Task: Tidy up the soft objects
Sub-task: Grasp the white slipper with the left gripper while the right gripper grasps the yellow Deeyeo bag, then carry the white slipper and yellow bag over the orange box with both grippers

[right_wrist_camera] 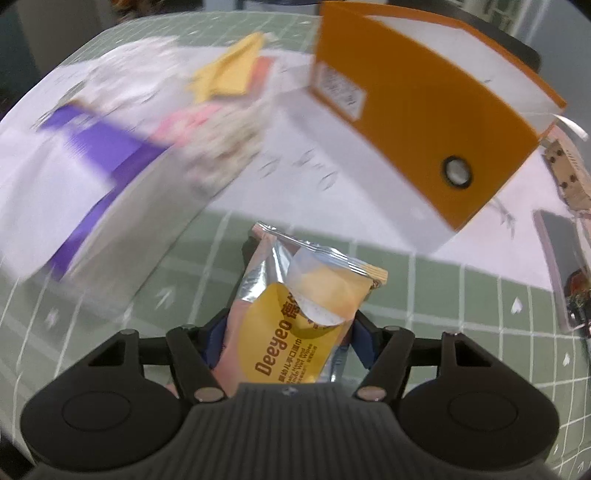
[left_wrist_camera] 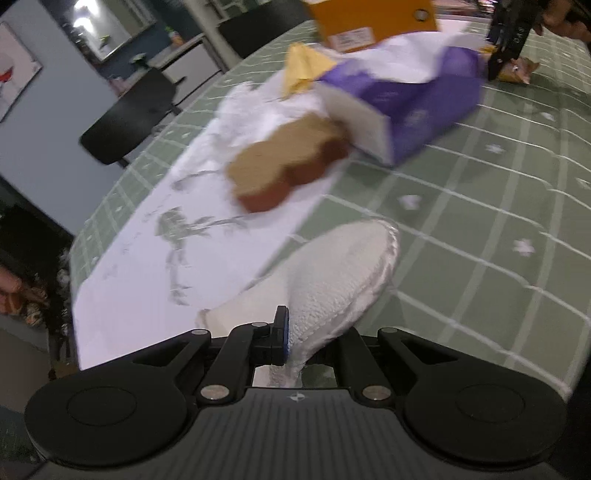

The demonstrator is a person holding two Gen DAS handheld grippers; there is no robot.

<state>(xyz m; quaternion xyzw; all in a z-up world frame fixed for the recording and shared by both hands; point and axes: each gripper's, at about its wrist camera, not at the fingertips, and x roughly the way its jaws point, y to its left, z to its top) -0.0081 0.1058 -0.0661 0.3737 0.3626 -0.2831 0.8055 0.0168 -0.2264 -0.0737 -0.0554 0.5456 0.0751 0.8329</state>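
Observation:
My left gripper is shut on a white towelling slipper, held above the green checked tablecloth. A brown sponge lies on a white cloth ahead, in front of a purple tissue pack. My right gripper is shut on a yellow Deeyeo wet-wipes pack, held above the tablecloth. The right gripper also shows in the left wrist view at top right. An orange box stands ahead right; it also shows in the left wrist view. The purple pack is blurred at left.
A yellow cloth and a pink-patterned item lie behind the purple pack. A phone-like slab and a brown dotted item lie at the right edge. A black chair stands beyond the table's left edge.

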